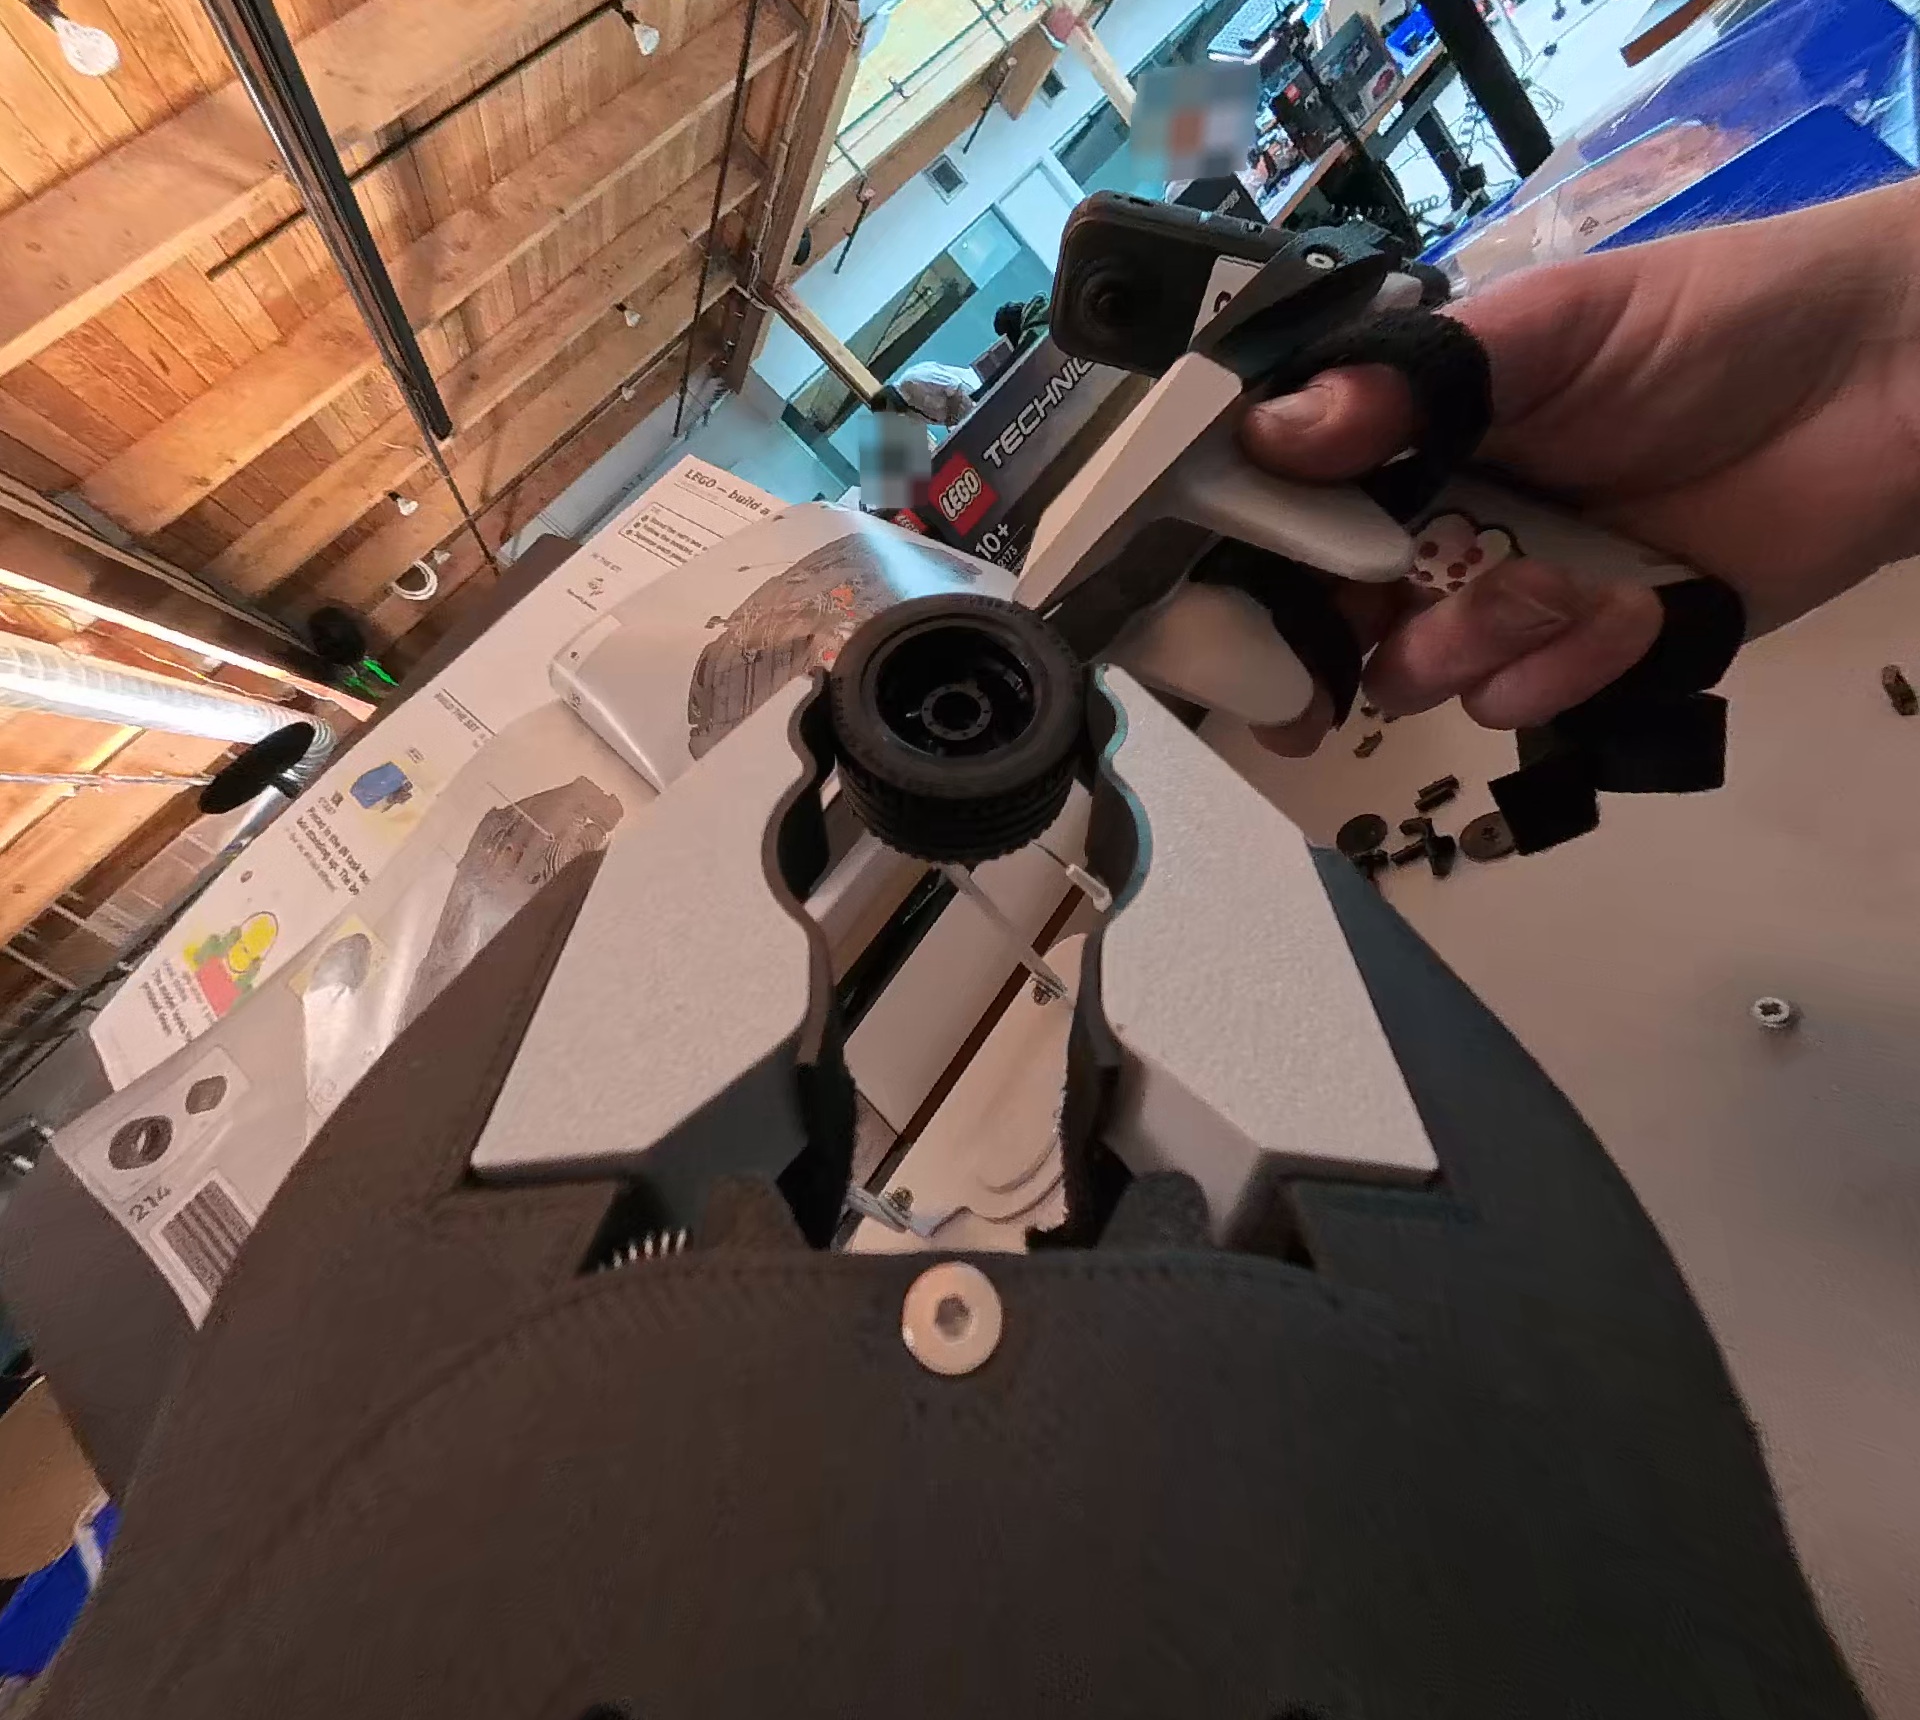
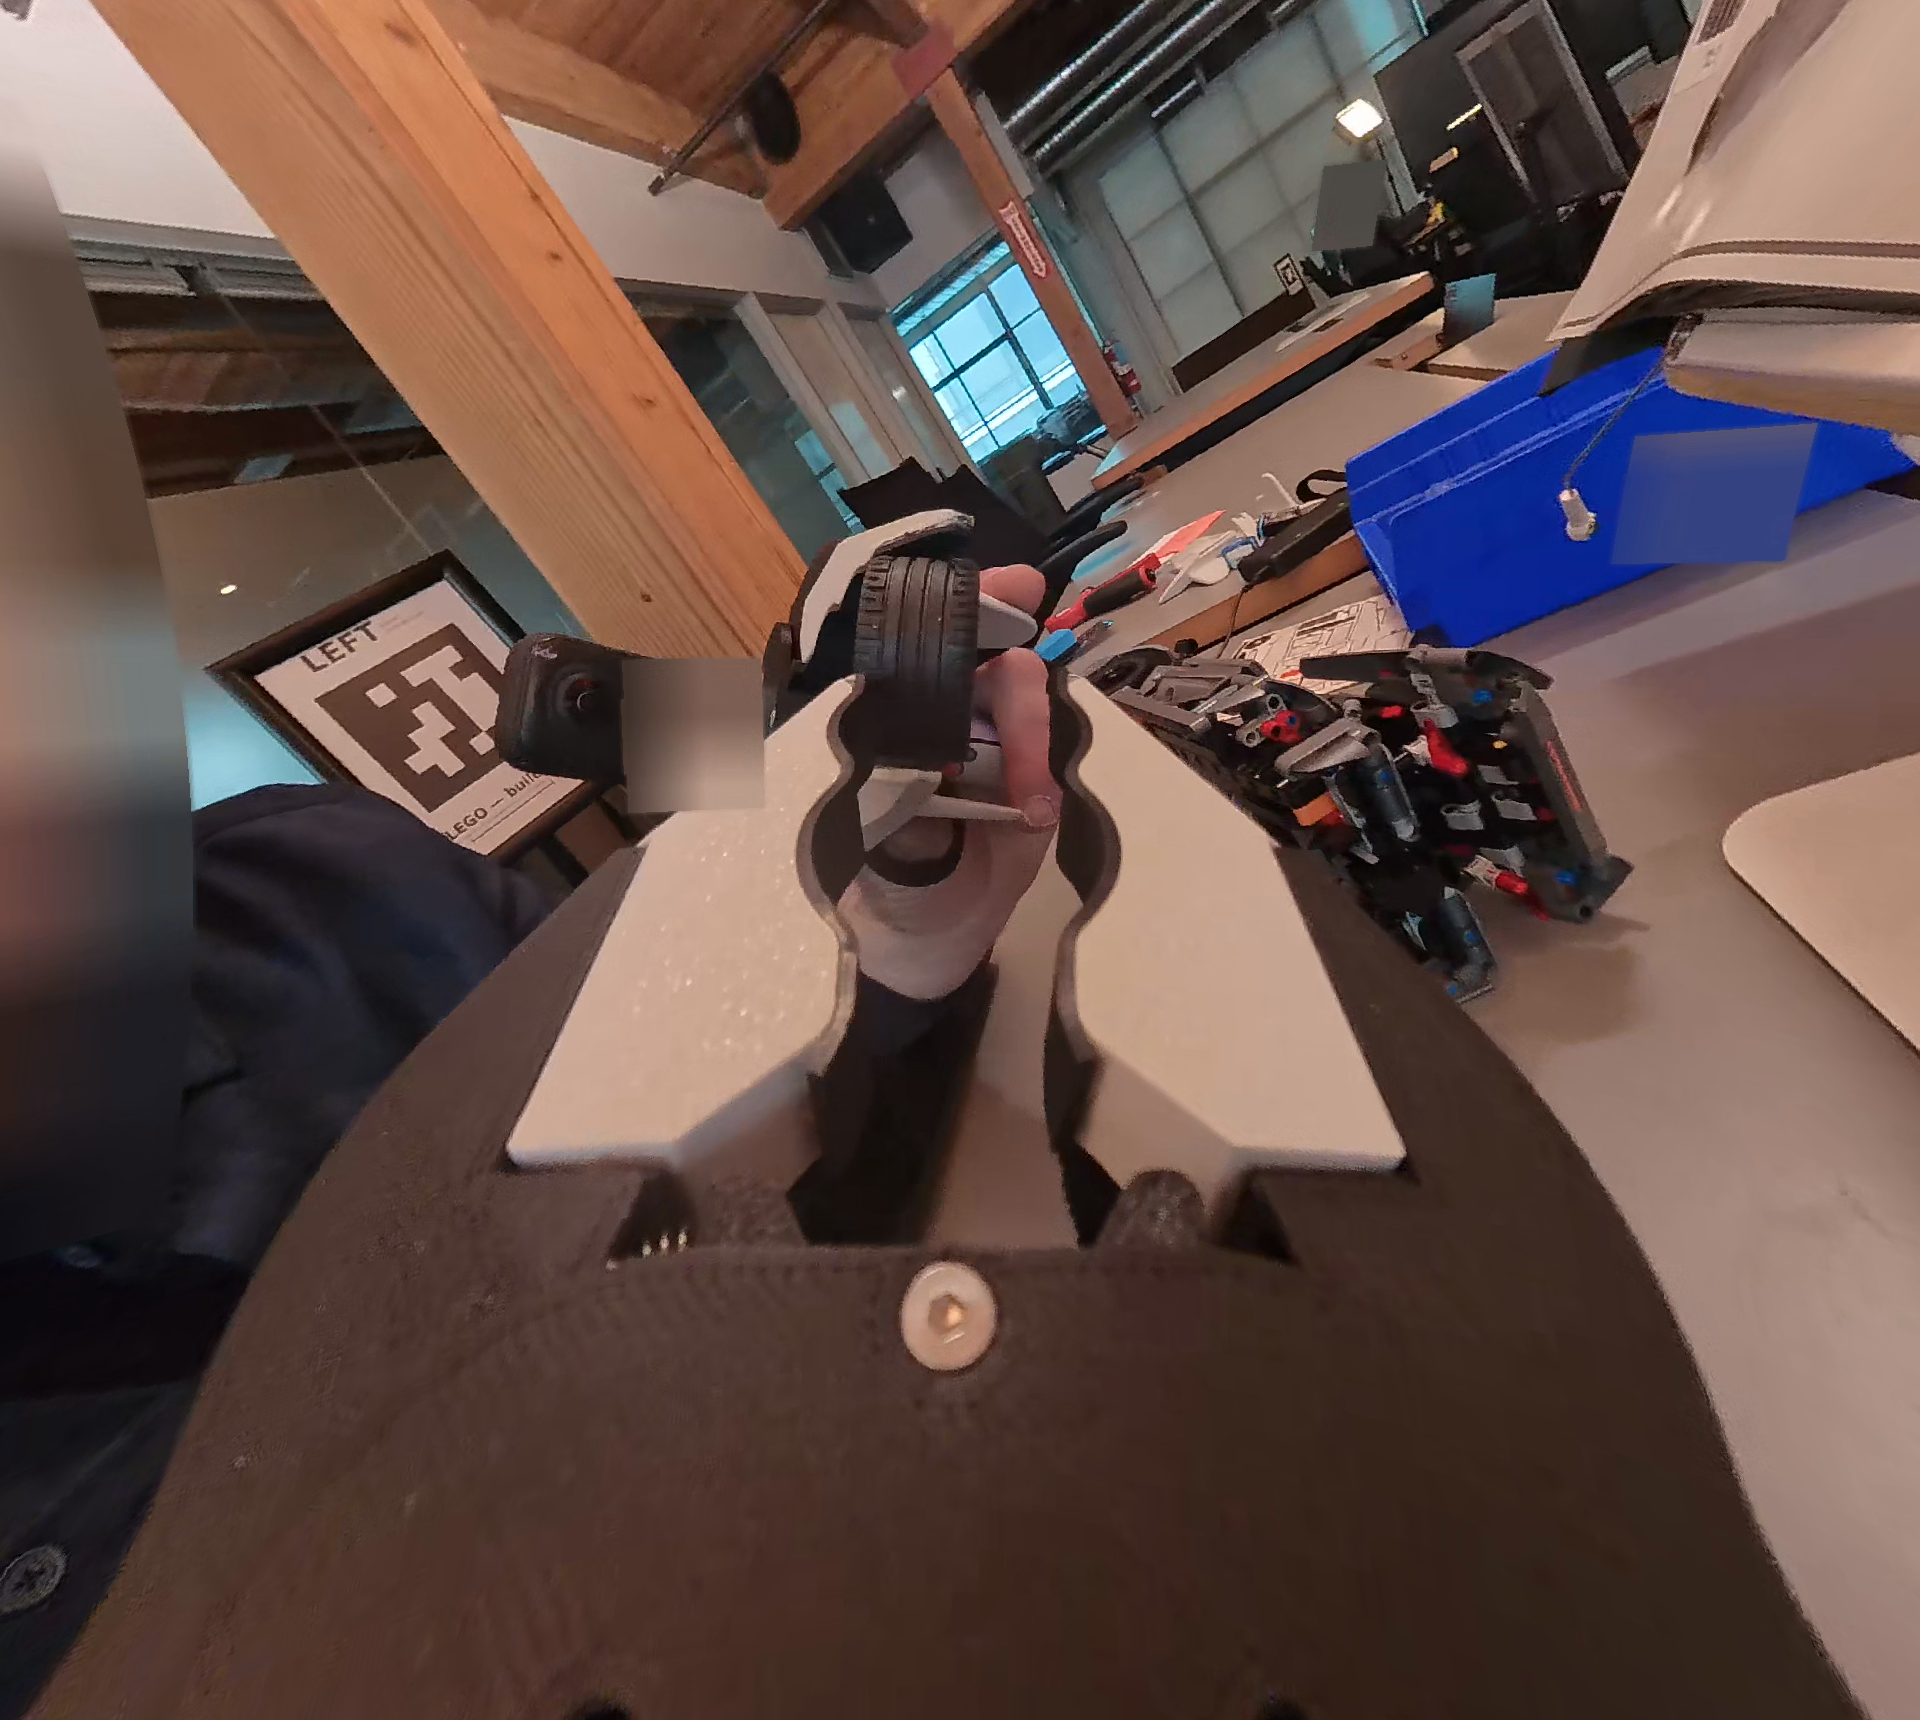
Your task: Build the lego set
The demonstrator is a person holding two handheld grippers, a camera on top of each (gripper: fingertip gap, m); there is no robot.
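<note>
While the left gripper is clamped on a black wheel, held off the table with its hub facing the camera, the right gripper comes in from the far right in a person's hand, its tips touching the tyre's far edge. In the right wrist view that gripper's jaws stand apart, with the tyre tread just beyond the left finger and not pinched.

Printed matter lies behind the wheel: an open instruction booklet, a black set box with a red logo, and, near left, a paper bag with a barcode label. A framed sign with a black-and-white square marker stands far left in the right wrist view.

A blue bin sits far right, its contents hidden under paper sheets. Just near of it lies a partly built dark car model. Small dark loose parts are scattered on the table to the right.
</note>
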